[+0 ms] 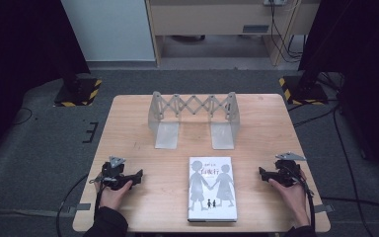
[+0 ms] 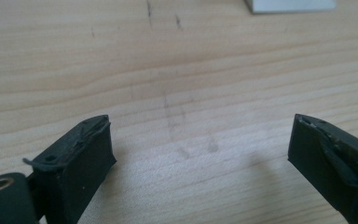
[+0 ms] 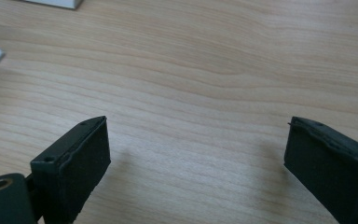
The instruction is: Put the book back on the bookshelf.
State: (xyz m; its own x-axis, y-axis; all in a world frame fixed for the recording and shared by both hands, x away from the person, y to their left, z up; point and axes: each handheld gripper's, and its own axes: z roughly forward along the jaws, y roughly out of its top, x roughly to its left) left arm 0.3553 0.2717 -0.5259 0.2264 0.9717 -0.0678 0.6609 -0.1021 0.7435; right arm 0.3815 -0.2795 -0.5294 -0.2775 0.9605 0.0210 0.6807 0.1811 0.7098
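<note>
A white book (image 1: 212,188) with two grey figures on its cover lies flat at the front middle of the wooden table (image 1: 128,128). Behind it stands a silver expandable bookend rack (image 1: 193,118) with a scissor lattice. My left gripper (image 1: 137,174) rests on the table left of the book, held by a hand, jaws wide apart and pointing right toward the book. In the left gripper view the gripper (image 2: 200,144) has bare wood between its jaws. My right gripper (image 1: 261,173) rests right of the book, pointing left. Its jaws (image 3: 196,142) stand wide with nothing between them.
Two black stands with yellow-striped bases (image 1: 76,91) (image 1: 303,89) sit on the grey carpet beyond the table's far corners. Cables (image 1: 335,133) trail over the floor at the right. A wooden desk (image 1: 217,19) stands at the back.
</note>
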